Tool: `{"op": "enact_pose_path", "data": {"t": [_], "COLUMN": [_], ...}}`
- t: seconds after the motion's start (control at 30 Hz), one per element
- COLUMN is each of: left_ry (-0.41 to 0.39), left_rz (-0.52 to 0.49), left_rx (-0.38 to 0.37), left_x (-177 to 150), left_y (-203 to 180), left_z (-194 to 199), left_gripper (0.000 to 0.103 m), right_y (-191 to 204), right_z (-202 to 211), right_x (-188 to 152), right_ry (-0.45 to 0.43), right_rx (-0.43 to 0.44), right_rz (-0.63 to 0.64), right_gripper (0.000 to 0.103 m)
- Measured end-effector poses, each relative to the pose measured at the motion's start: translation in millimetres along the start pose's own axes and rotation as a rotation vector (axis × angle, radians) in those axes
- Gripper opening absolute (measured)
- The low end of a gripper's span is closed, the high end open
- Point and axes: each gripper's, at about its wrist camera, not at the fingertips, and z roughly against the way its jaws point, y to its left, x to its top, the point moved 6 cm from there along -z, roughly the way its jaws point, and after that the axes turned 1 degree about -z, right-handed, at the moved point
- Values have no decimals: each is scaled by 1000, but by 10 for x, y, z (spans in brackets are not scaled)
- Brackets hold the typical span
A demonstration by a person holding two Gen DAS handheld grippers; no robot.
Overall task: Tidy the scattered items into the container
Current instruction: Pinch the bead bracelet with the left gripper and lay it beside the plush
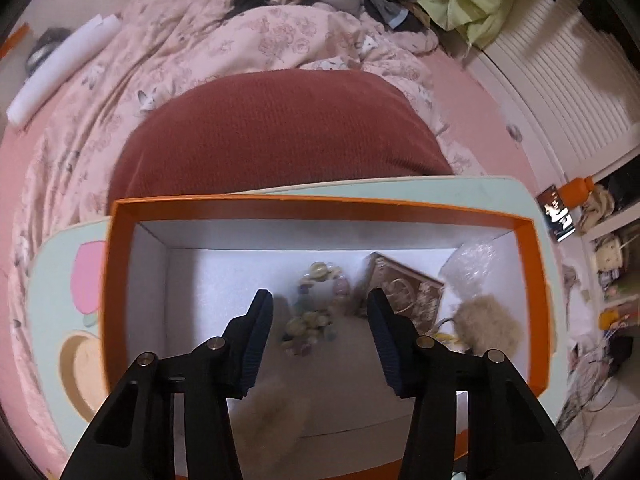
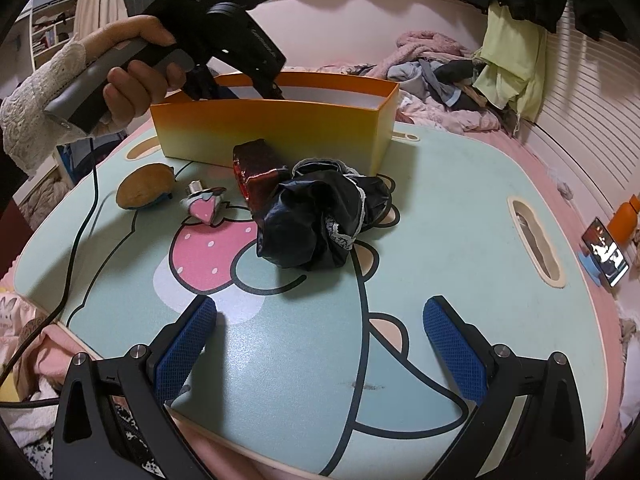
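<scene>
While you are holding the left claw [image 1: 320, 320] down inside the orange box [image 1: 120, 280], its jaws are standing partly open with nothing gripped; a bead string [image 1: 312, 312], a brown card and a fluffy ball are lying below. You are probably finishing a drop. Only the right wrist view is showing what is waiting on the tabletop [image 2: 460, 208]: black cloth [image 2: 320, 220], red packet [image 2: 252, 168], heart charm [image 2: 204, 208]. Your right claw [image 2: 320, 340] is hovering wide open, empty, near the cloth, likely your next pick.

At upper left a hand [image 2: 132, 80] dips the left gripper [image 2: 224, 32] into the orange box [image 2: 272, 128]; black cloth [image 2: 320, 220] lies mid-frame.
</scene>
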Motion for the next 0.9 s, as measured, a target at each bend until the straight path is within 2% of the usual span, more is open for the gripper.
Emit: {"op": "enact_pose_path", "data": {"t": [0.07,0.1,0.27,0.33,0.43,0.47,0.67,0.7,0.8,0.9], "left_ry": [18,34,13,-6,-12,-26,-165,-196,-259,-273], "left_rz": [-22,-39,-105,-161,-159,-155,-91,-99,-136,-168], "left_rx": [62,82,106,157,161,158,47,31,-25,-88], "left_x": [3,-19,-38,-59,-87,-86,-90,-138,-394,-693], "left_y": [27,12,-109,-149,-112,-87,29,4,-88,-179], "left_z": [-51,-99,-122,-121,-76,-34,573,722,1054,1168], "left_gripper": [40,33,32,26,17,17,17,17,17,17], "right_y": [0,-1,-8,-7,-6,-8,-8,27,23,20], "right_z": [0,0,-1,-1,0,-1,0,8,5,5], "right_x": [-1,-2,7,7,8,9,6,-11,-10,-9], "right_ry": [0,0,0,0,0,0,0,26,27,27], "right_rx": [1,0,0,0,0,0,0,67,68,67], "right_rz": [-1,0,1,2,2,2,3,101,102,102], "right_gripper": [103,103,103,103,103,103,103,103,103,103]}}
